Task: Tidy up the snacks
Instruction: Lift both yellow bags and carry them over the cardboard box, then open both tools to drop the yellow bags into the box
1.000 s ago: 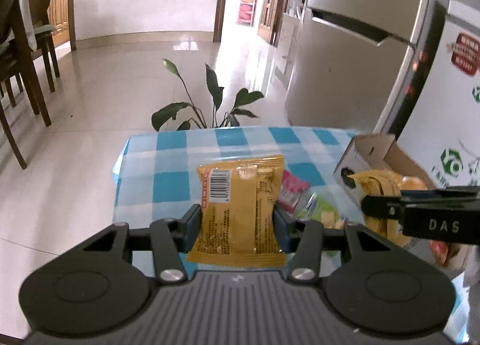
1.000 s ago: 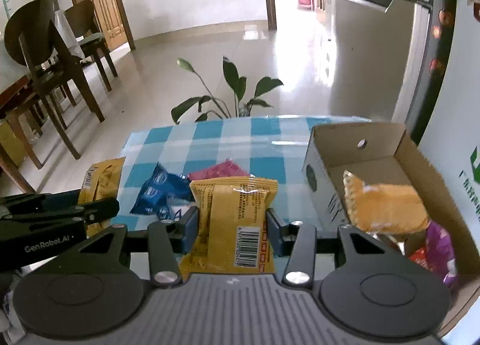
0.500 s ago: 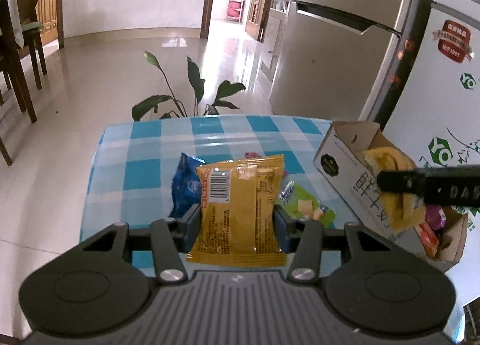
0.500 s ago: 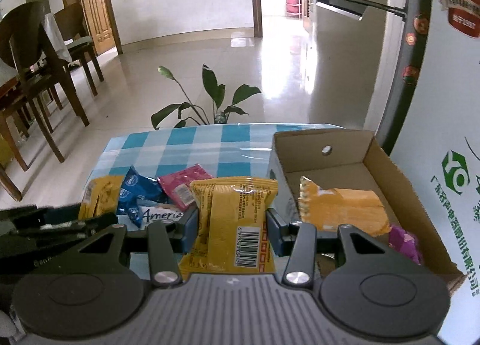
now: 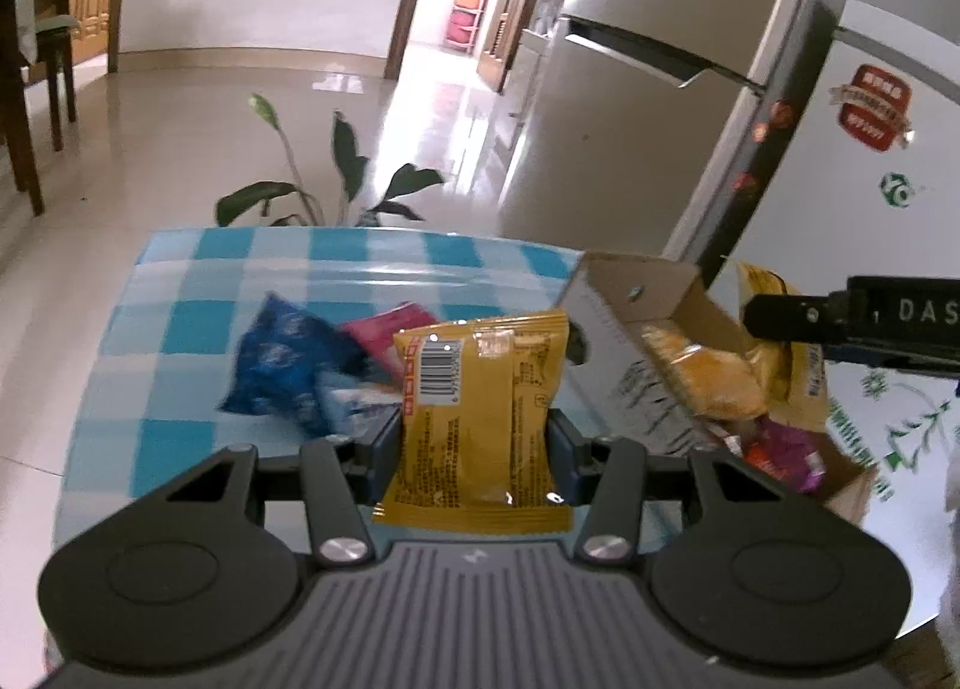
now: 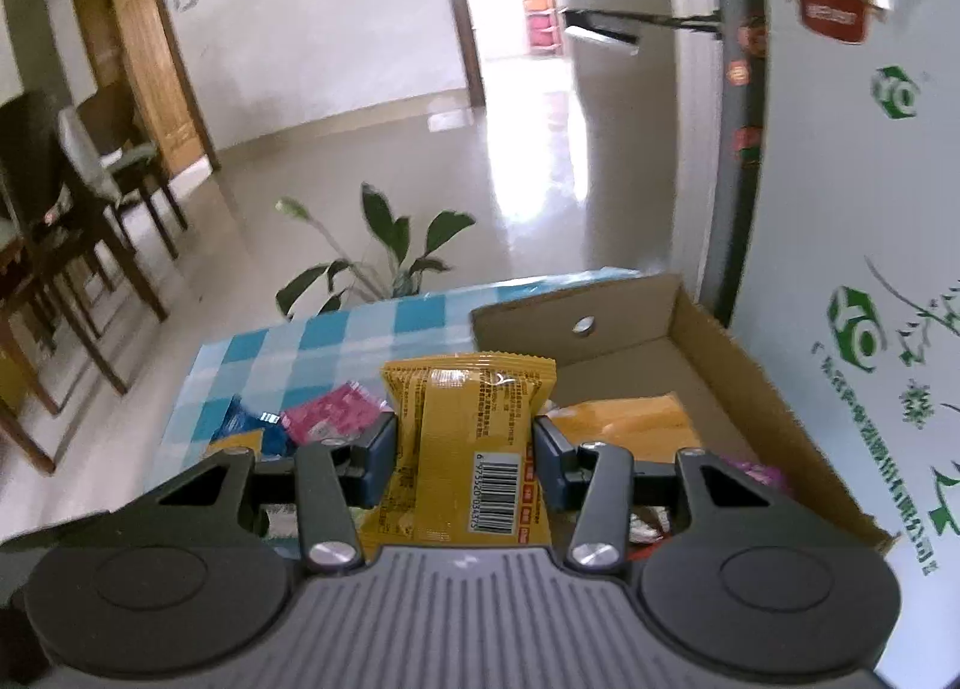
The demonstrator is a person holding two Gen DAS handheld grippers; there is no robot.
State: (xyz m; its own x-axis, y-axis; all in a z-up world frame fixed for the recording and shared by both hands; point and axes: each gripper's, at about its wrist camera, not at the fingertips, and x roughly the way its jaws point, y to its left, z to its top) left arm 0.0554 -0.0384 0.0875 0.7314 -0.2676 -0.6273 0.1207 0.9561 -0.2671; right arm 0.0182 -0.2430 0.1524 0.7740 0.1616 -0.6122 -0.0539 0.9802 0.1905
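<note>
- Left wrist view: my left tongs (image 5: 474, 452) are clamped on a yellow snack packet (image 5: 477, 419), which stands upright between the blue pads, barcode at its upper left. The wrapper is glossy, crinkled foil with crimped ends.
- At ten o'clock from it, a blue packet (image 5: 282, 365) and a pink packet (image 5: 384, 332) lie on the blue-and-white checked tablecloth (image 5: 180, 329), slightly blurred.
- At two o'clock sits an open cardboard box (image 5: 654, 293) holding an orange packet (image 5: 702, 371). My right tongs (image 5: 750, 317) hang over it with another yellow pack.
- Right wrist view: my right tongs (image 6: 465, 449) are closed on a second yellow packet (image 6: 468, 449), upright, barcode at its lower right.
- The matte brown cardboard box (image 6: 750, 389) lies at two o'clock, an orange packet (image 6: 630, 425) flat inside.
- The pink packet (image 6: 336, 416) lies at nine o'clock on the cloth (image 6: 336, 341).
</note>
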